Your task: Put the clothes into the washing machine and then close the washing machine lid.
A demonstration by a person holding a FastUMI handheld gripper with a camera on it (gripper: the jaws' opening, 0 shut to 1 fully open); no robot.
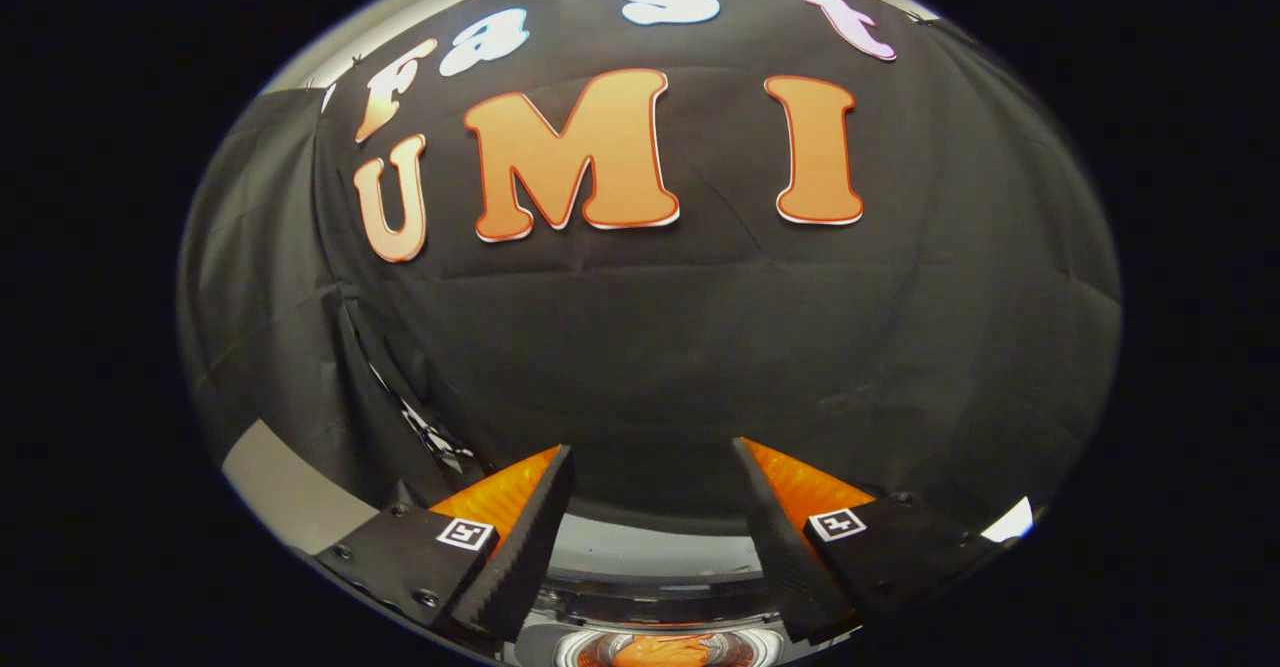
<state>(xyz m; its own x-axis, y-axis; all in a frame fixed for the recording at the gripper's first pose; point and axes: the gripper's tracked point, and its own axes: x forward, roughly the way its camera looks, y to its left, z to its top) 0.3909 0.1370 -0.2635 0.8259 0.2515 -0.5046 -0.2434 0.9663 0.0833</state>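
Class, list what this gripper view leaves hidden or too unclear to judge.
1. Washing machine: its rim lies between the open fingers; the gripper hides its sides.
2. Lid: whether it is open or closed cannot be told.
3. Orange item: low between the fingers, cut off at the edge; cannot tell what it is.

The washing machine (650, 587) holds an orange garment (660, 652) in its open drum.

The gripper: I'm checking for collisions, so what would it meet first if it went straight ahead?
Probably the black cloth wall. The gripper is open, nothing between its fingers; the washing machine sits below that line. Depth is unclear.
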